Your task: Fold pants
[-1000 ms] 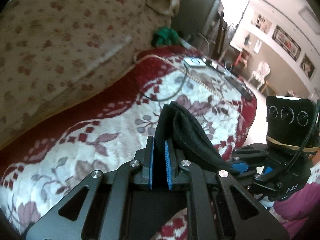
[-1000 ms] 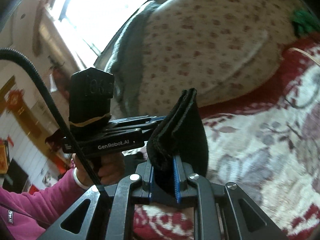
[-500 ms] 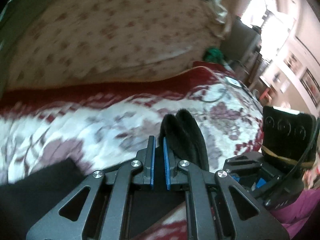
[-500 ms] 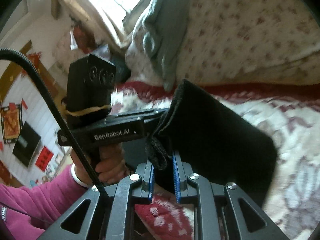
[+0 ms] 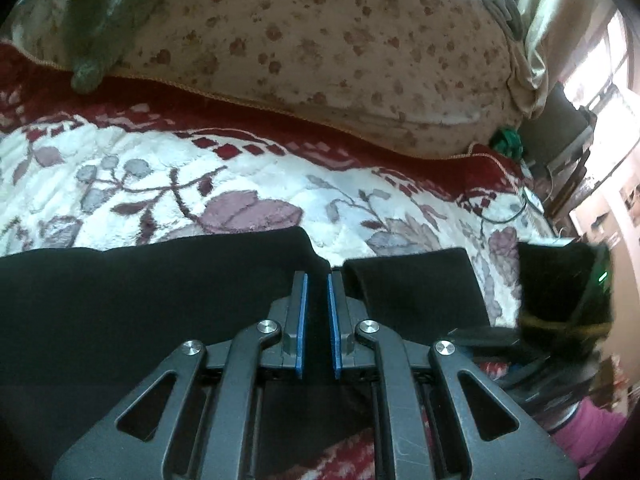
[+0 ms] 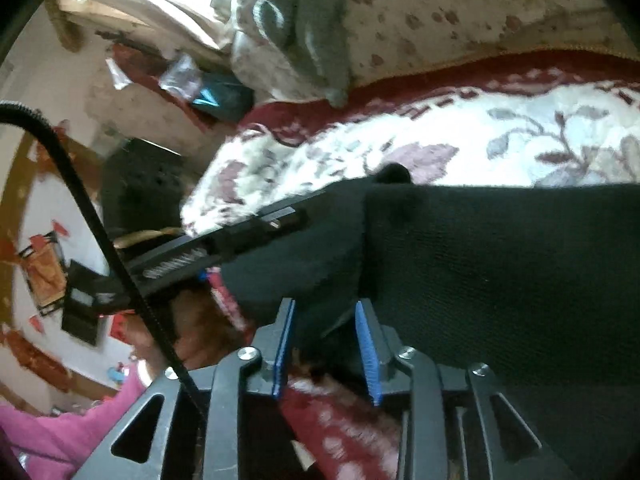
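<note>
Black pants (image 5: pixel 152 304) lie across the flowered blanket (image 5: pixel 240 184) in front of me, one thick folded edge running left to right, with the spotted pillow (image 5: pixel 320 52) well behind them. My left gripper (image 5: pixel 318 292) has its blue pads close together with dark cloth between them, so I judge it is pinching the near edge of the pants, though the gap is so dark that I can't be sure how much cloth it has. My right gripper (image 6: pixel 326 316) stands with its pads parted fairly wide; cloth lies loose between them and neither pad seems to press on it, so I take this one as released. From that view the pants (image 6: pixel 500 272) spread flat to the right and the other tool's body crosses on the left. I judge a fold is just being laid down: the cloth is on the blanket, one side let go. Next I need to free the left side as well, draw both tools back without dragging the layers, then take the short end for another fold.
</note>
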`<state>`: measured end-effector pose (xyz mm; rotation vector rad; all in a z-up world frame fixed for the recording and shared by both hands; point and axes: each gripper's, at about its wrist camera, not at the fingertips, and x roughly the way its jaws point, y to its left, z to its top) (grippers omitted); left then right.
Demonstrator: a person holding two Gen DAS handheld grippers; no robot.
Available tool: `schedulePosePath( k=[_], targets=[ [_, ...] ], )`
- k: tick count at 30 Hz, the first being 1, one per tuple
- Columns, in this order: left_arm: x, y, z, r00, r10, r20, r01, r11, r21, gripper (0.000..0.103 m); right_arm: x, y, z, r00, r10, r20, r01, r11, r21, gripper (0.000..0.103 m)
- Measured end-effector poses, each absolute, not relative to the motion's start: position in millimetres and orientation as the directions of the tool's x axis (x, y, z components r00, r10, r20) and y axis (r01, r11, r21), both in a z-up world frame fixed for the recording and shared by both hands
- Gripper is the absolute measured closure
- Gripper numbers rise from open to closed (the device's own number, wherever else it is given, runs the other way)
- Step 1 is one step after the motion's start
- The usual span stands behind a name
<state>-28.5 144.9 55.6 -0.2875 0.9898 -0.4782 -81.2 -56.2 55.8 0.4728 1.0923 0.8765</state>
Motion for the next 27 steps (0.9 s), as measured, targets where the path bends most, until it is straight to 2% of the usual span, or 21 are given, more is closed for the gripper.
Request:
schedulePosePath(
  k=[2, 5, 6, 9, 14, 18, 23, 25, 27],
  targets=[
    [-34.0, 141.0, 60.2, 0.464, -0.505, -0.728, 0.266, 0.863, -0.429, 0.083, -90.6, -73.3, 76.4, 0.227, 0.802, -0.552, -0.397, 0.594, 0.700, 0.071],
    [-38.9, 130.6, 62.4, 0.466, -0.507, -0.725, 0.270, 0.862, -0.429, 0.068, -99.9, -116.4, 102.8, 0.327, 0.779, -0.535, -0.392, 0.627, 0.673, 0.061],
    [-40.9, 124.9, 62.6, 0.470, -0.495, -0.731, 0.267, 0.869, -0.416, 0.067, -100.7, -130.1, 106.8, 0.357, 0.760, -0.543, -0.377, 0.649, 0.660, 0.058],
    [-46.7, 111.8, 61.7, 0.483, -0.437, -0.759, 0.253, 0.899, -0.357, 0.067, -103.2, -163.2, 109.8, 0.427, 0.697, -0.576, -0.325, 0.713, 0.621, 0.057],
    [-55.0, 91.2, 46.9, 0.465, -0.334, -0.820, 0.214, 0.941, -0.261, 0.067, -94.3, -197.6, 82.4, 0.468, 0.597, -0.652, -0.202, 0.790, 0.579, 0.056],
    [-59.6, 83.0, 35.8, 0.445, -0.289, -0.848, 0.186, 0.956, -0.228, 0.067, -92.2, -209.7, 68.6, 0.448, 0.639, -0.625, -0.187, 0.750, 0.634, 0.054],
    [-63.7, 81.1, 30.6, 0.458, -0.263, -0.849, 0.157, 0.964, -0.214, 0.067, -77.8, -194.9, 56.8, 0.425, 0.639, -0.641, -0.195, 0.756, 0.624, 0.052],
    [-63.7, 82.1, 28.9, 0.462, -0.274, -0.844, 0.142, 0.962, -0.235, 0.067, -76.5, -193.8, 56.0, 0.436, 0.637, -0.636, -0.207, 0.759, 0.618, 0.064],
    [-64.5, 81.8, 27.9, 0.461, -0.284, -0.841, 0.137, 0.959, -0.249, 0.067, -75.6, -195.1, 54.3, 0.452, 0.631, -0.631, -0.205, 0.762, 0.615, 0.068]
  ],
)
